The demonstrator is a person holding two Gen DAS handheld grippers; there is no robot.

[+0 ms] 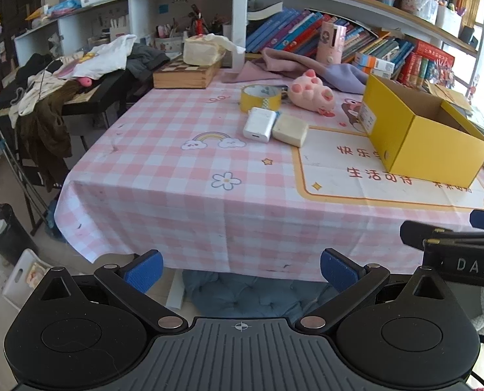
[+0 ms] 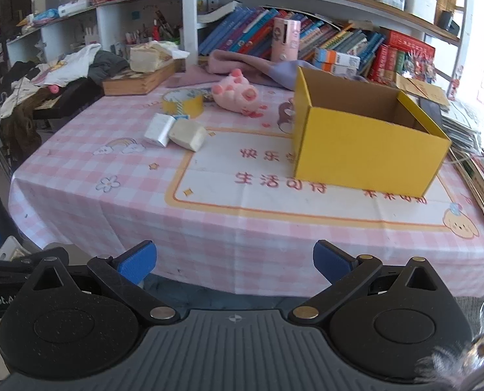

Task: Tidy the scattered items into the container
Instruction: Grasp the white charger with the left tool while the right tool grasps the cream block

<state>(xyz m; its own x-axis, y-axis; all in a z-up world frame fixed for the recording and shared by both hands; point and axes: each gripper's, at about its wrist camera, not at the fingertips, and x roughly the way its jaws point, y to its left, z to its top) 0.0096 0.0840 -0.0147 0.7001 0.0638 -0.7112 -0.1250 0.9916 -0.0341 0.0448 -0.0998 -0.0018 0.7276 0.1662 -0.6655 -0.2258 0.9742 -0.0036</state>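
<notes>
**Left wrist view: four items out, box empty, both grippers idle at the table's edge**

The scattered items sit together toward the far middle of the table: a white adapter [image 1: 259, 124] touching a cream block [image 1: 290, 130], a yellow tape roll [image 1: 260, 97] just behind them, and a pink plush paw [image 1: 312, 94] beside the roll. The yellow box [image 1: 421, 133] stands well apart to their right, open at the top, and nothing shows inside it from either view.

The left gripper [image 1: 241, 271] hangs off the near edge of the checked tablecloth [image 1: 183, 202], jaws spread wide, holding nothing. The right gripper [image 2: 234, 262] is the same: wide open, empty, short of the table.

Risks, as I judge them:
- The adapter and block touch, so closing on one could nudge or drag the other.
- The tape roll is wide and hollow; a grip across its outside may slip, while pinching one wall looks safer.
- The box looks light, and a gripper clipping its tall near wall could slide it.
- The cloth overhangs the edge; snagging it would pull everything on it.
</notes>
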